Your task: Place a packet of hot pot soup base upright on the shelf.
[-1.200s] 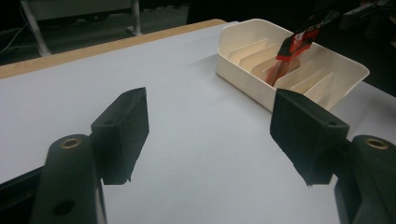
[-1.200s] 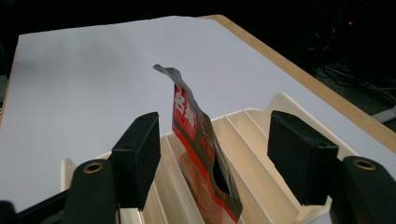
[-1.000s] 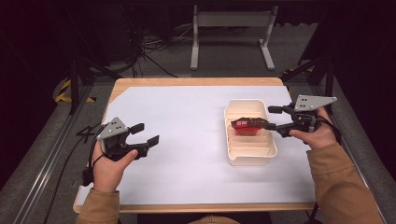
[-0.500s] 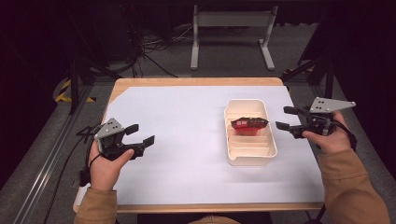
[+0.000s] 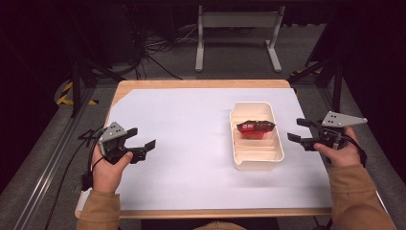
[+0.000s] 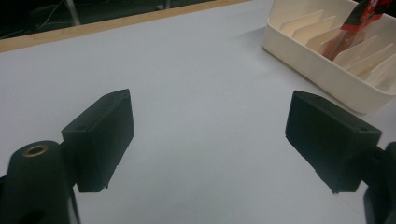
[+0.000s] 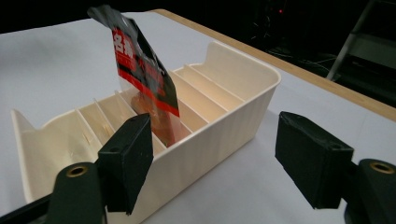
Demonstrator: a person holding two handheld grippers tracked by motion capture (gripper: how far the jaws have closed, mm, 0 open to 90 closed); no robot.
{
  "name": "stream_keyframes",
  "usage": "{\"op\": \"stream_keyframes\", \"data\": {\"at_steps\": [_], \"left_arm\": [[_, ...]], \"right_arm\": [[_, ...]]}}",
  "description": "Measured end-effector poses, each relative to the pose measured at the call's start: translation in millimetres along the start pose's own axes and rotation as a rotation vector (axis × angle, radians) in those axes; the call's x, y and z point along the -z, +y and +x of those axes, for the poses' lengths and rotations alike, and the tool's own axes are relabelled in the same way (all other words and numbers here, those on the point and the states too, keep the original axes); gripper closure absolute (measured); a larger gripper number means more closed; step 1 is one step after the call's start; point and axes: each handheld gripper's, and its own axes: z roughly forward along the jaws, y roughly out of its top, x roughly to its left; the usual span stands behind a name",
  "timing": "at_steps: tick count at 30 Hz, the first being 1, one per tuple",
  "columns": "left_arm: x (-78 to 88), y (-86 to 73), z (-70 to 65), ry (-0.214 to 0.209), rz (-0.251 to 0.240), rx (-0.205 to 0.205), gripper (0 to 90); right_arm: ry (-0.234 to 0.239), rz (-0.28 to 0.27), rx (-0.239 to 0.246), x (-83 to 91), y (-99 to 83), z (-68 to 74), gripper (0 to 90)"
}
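A red and black packet (image 5: 254, 127) stands in a middle slot of the cream divided tray (image 5: 256, 163) on the table's (image 5: 182, 120) right; both tongs, left (image 5: 140, 145) and right (image 5: 298, 130), hang released and empty, so placing looks done.

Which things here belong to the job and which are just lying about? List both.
Job:
- cream plastic divided box
- red-and-black snack packet standing in a slot
- left gripper and right gripper, both open

Lying about:
- floor cables
- grey metal stand
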Motion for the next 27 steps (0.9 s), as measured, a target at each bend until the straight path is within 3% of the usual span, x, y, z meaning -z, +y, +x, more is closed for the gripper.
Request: {"op": "stream_keyframes", "data": {"at_steps": [10, 18, 27], "left_arm": [[-1.7, -7.6, 8.8, -0.008, 0.005, 0.013, 14.6], [-6.1, -13.5, 14.4, -0.013, 0.024, 0.012, 13.7], [-10.7, -17.7, 17.8, -0.030, 0.056, 0.027, 12.8]], "right_arm": [[-0.043, 0.039, -0.009, -11.6, -24.6, -0.8, 27.7], [-0.074, 0.039, -0.063, -17.7, -47.1, -5.2, 27.3], [-0.085, 0.084, -0.095, -27.1, -65.3, -8.2, 27.9]]}}
